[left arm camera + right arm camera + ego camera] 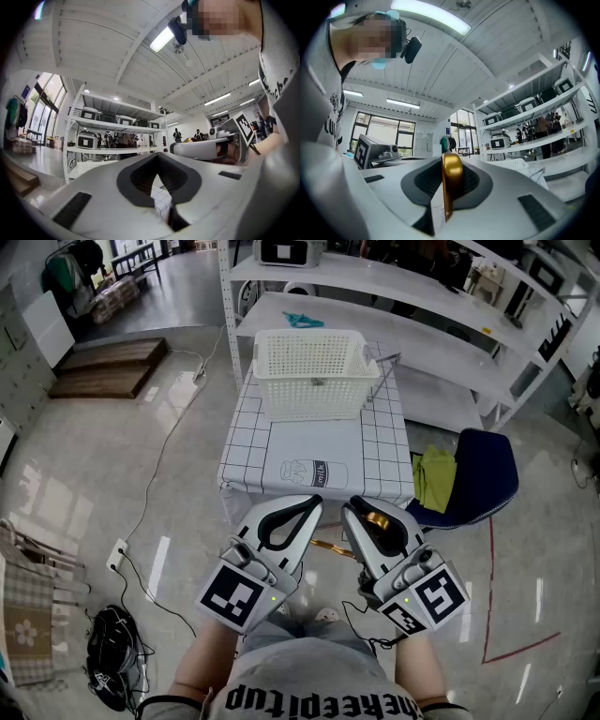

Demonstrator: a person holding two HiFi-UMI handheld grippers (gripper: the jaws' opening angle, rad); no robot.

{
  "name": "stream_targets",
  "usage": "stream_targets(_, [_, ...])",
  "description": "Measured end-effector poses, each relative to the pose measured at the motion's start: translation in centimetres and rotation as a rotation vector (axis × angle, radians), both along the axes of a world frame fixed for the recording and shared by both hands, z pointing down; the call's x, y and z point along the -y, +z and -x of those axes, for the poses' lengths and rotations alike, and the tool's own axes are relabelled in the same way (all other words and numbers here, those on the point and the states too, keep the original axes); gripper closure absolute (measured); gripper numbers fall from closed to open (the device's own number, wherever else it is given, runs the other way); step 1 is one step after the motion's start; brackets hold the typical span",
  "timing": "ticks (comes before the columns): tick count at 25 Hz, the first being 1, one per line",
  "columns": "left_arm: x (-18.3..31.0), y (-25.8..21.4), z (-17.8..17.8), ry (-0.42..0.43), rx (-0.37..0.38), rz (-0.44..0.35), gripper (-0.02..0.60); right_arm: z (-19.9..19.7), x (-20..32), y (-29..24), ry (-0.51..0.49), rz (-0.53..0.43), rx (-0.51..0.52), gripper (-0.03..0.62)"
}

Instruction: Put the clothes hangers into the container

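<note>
Hanger betw. R tongs

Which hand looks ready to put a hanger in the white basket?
Right. The right gripper grips a gold hanger, while the left gripper is shut on nothing. The white basket stands ahead of both.

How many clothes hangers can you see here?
2: a gold hanger clamped in the right gripper, and a wire hanger just right of the basket. Others may lie hidden inside it.

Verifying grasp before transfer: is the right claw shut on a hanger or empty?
Shut on the gold hanger. The right gripper view shows it clamped upright between the jaws of the right claw, and the head view shows gold there too.
</note>
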State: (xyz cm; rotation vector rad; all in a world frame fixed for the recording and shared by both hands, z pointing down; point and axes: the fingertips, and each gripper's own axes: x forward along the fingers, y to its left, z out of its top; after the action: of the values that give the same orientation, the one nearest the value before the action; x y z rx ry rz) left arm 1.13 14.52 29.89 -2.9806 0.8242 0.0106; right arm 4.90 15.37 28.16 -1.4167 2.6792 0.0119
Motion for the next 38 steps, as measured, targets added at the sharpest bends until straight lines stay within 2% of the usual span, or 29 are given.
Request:
stream_targets(16, [2.2,-0.1,3.3,0.005,-0.001,-0.024,0.571,3.4,2.0,0.0,0.011,-0.017,-0.003,0.536])
stream_targets(24, [3.6,0.0,5.7,0.024,-0.012,-0.030,0.571,5.3,3.4,0.1,0.040,0.002,0.042,0.533])
stream_targets(32, [4.8,0.1,5.8,0.054,-0.028,-0.017,0.571,3.8,4.6,-0.7,0.129,-0.005,0.018,0.534])
stream_targets(38, [7.0,0.1,4.9,0.038,-0.026,-0.014,0.571,1.3,6.8,-1.7,0.156,-0.029,0.050,0.536])
